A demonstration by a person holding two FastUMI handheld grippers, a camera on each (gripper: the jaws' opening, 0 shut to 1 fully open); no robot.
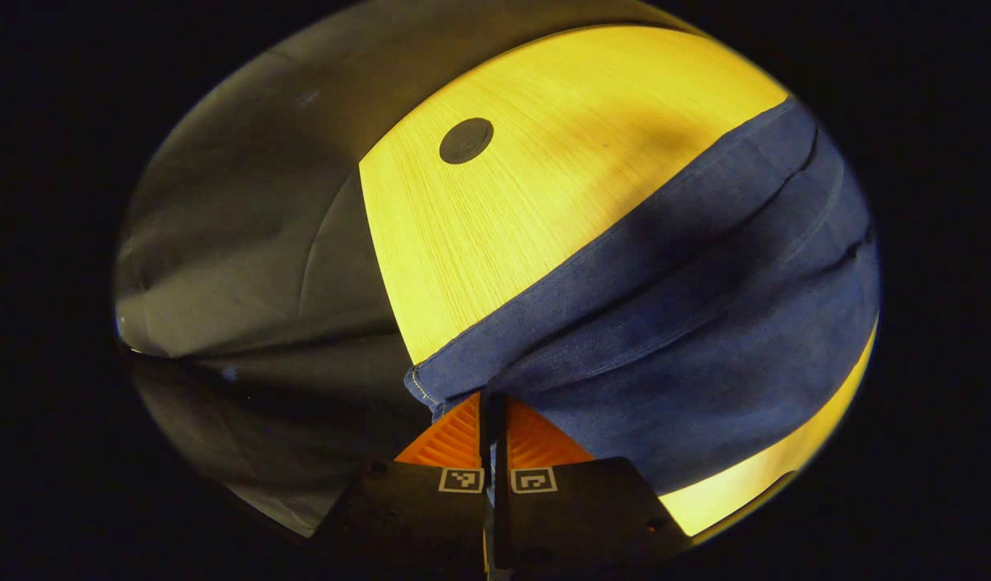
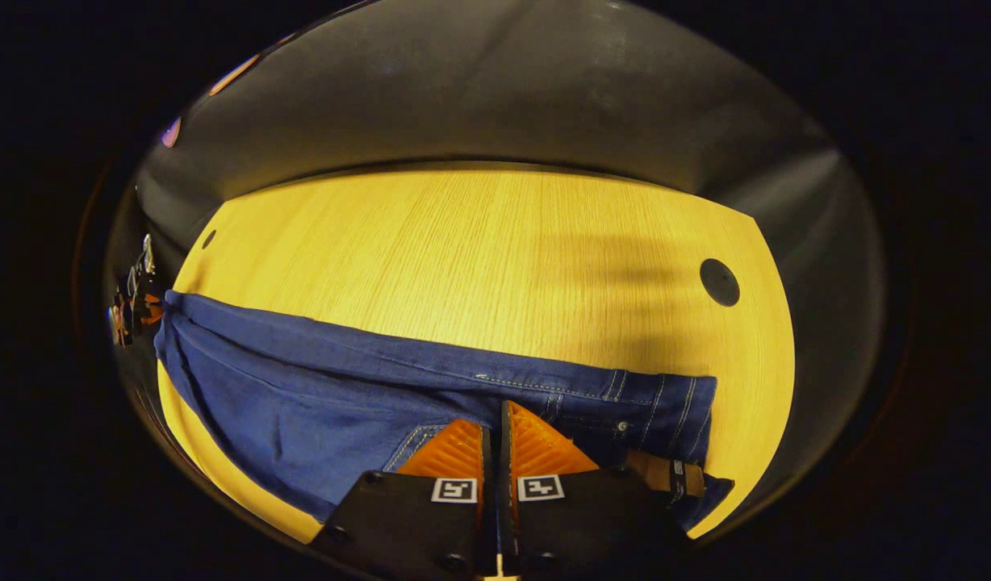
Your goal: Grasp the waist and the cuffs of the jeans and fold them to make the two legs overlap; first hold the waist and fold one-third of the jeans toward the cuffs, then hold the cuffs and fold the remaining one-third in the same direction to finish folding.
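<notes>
Dark blue jeans lie stretched along the near edge of a yellow wooden table, the legs lying one over the other. In the right gripper view, my right gripper is shut on the waist end, near the belt loops and a brown label. In the left gripper view, my left gripper is shut on the cuff end of the jeans, whose cloth runs off to the right. The left gripper also shows small at the far left of the right gripper view, at the cuffs.
A dark round cable hole sits in the tabletop near one corner, seen too in the left gripper view as a cable hole. Grey cloth wall rises behind the table. Bare wood lies beyond the jeans.
</notes>
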